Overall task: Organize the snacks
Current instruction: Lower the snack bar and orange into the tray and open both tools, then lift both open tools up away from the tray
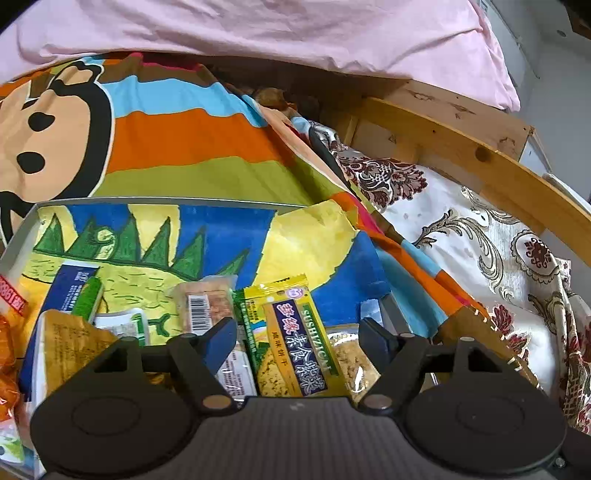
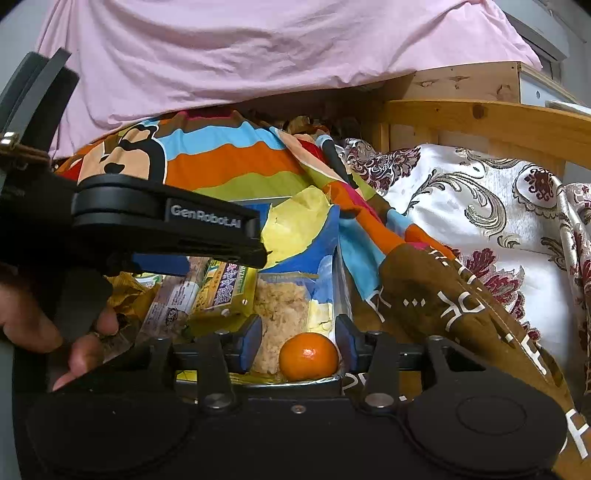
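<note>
A grey-rimmed tray [image 1: 22,229], lined with a dinosaur drawing, holds several snack packs. My left gripper [image 1: 297,339] stands open over it, and a yellow-green packet [image 1: 291,332] lies flat between its fingers with neither pad pressing on it. To its left are a clear pack with a barcode [image 1: 205,306] and a blue box [image 1: 70,288]. In the right wrist view my right gripper [image 2: 299,345] is open around a small orange [image 2: 308,356] that rests in the tray's near corner [image 2: 295,382], beside a crumbly cake pack [image 2: 280,314]. The left gripper [image 2: 264,247] reaches in from the left, held by a hand [image 2: 37,325].
A striped monkey blanket [image 1: 192,136] lies behind the tray under a pink sheet [image 1: 295,29]. A floral white cloth [image 1: 461,236] and a wooden bed rail [image 1: 480,158] run along the right. A brown lettered cloth [image 2: 443,306] lies beside the tray. An orange bag [image 1: 9,339] is at the far left.
</note>
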Motion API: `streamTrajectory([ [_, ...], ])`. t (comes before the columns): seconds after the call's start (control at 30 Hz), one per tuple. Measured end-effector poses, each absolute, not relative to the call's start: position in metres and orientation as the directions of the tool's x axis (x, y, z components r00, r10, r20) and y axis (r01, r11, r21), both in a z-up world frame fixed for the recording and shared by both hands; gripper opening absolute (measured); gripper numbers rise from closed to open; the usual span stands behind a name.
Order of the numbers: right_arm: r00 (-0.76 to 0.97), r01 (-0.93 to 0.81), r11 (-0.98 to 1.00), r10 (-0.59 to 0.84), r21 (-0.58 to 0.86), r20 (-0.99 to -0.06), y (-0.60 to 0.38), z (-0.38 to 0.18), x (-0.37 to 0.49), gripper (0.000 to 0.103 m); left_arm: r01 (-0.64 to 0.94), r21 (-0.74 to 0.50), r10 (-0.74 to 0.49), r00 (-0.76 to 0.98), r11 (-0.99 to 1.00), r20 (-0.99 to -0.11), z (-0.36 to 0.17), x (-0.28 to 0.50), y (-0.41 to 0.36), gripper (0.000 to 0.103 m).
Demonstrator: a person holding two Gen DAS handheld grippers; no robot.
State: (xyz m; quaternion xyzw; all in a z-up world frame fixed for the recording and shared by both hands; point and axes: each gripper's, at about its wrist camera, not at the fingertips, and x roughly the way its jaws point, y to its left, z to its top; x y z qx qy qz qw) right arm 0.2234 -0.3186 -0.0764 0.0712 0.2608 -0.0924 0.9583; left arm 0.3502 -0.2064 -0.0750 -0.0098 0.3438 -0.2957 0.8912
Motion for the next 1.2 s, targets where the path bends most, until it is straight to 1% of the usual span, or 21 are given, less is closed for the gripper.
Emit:
streamTrajectory([
  [0.07, 0.850, 0.216, 0.972, -0.141, 0.093, -0.508, -0.319, -0.075, 0.222, 0.049, 0.515, -0.221, -0.530, 0.592, 0.828, -0.606, -0.074, 0.350, -0.203, 0.080],
  [0.17, 0.856, 0.227, 0.969, -0.149, 0.100, -0.495, -0.320, -0.071, 0.220, 0.058, 0.507, -0.225, -0.528, 0.599, 0.832, -0.602, -0.072, 0.349, -0.198, 0.082],
  [0.33, 0.870, 0.240, 0.962, -0.154, 0.129, -0.469, -0.326, -0.061, 0.215, 0.058, 0.502, -0.239, -0.536, 0.608, 0.831, -0.586, -0.063, 0.346, -0.188, 0.087],
  [0.5, 0.886, 0.238, 0.961, -0.154, 0.144, -0.437, -0.326, -0.049, 0.209, 0.062, 0.484, -0.241, -0.529, 0.639, 0.841, -0.559, -0.047, 0.342, -0.173, 0.091],
  [0.57, 0.894, 0.240, 0.959, -0.159, 0.148, -0.419, -0.325, -0.044, 0.205, 0.063, 0.477, -0.238, -0.522, 0.652, 0.846, -0.549, -0.040, 0.340, -0.167, 0.095],
  [0.63, 0.902, 0.239, 0.958, -0.159, 0.158, -0.401, -0.325, -0.037, 0.202, 0.063, 0.474, -0.231, -0.518, 0.666, 0.849, -0.536, -0.032, 0.336, -0.161, 0.096],
  [0.93, 0.932, 0.229, 0.957, -0.163, 0.176, -0.323, -0.326, -0.010, 0.182, 0.077, 0.460, -0.192, -0.490, 0.716, 0.867, -0.498, -0.006, 0.315, -0.137, 0.102],
  [1.07, 0.938, 0.225, 0.957, -0.162, 0.183, -0.305, -0.325, -0.002, 0.174, 0.085, 0.427, -0.195, -0.464, 0.738, 0.883, -0.490, 0.001, 0.307, -0.124, 0.102],
  [1.2, 0.944, 0.217, 0.959, -0.158, 0.184, -0.290, -0.323, 0.005, 0.167, 0.088, 0.403, -0.197, -0.446, 0.745, 0.894, -0.496, 0.005, 0.298, -0.112, 0.102],
])
